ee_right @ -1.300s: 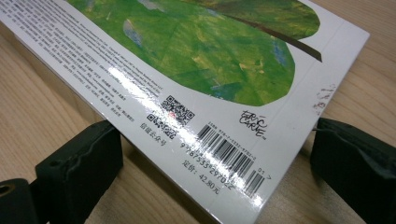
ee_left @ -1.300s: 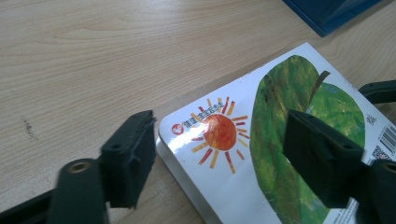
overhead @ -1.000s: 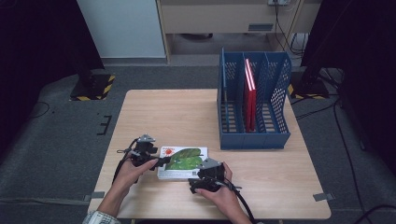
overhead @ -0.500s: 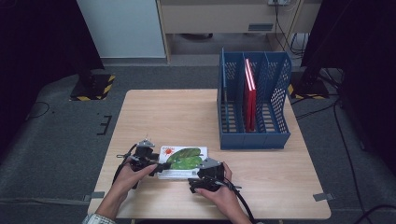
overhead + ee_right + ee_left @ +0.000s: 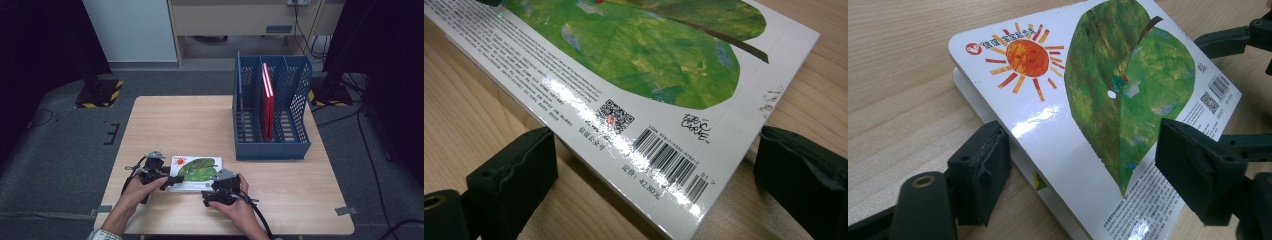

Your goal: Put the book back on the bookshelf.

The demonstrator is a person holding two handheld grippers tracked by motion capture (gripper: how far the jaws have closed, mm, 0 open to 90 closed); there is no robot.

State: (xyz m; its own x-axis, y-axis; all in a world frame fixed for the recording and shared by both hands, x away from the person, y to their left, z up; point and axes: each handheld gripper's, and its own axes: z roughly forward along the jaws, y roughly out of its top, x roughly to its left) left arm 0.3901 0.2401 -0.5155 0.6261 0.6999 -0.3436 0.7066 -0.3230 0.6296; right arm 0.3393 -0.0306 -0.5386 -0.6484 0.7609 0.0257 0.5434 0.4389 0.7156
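While straddling the sun-printed corner of the picture book (image 5: 196, 172) with the left claw (image 5: 1088, 167), has just been narrowing the jaws. Keeps the cover between them but presses no pad on it yet, so call that claw open. Looks like the start of a two-sided pickup: points to a grip soon, probably, with the lift not yet begun. Finds the book flat on the table (image 5: 200, 120), near the front edge, between both hands. Reads, at the left corner, a round red logo and a short line of Chinese characters beside an orange sun, too small to spell out. Moving right across the big green leaf: picks out a QR code, a barcode, a price line ending 42.80, and the signature Eric Carle. Holds the right claw (image 5: 659, 175) around that barcode corner, pads standing clear on either side, open as well. Leaves, farther right and well apart, the blue file rack (image 5: 272, 145) with a red book (image 5: 267, 100) upright in one of its slots, likely where this one goes.
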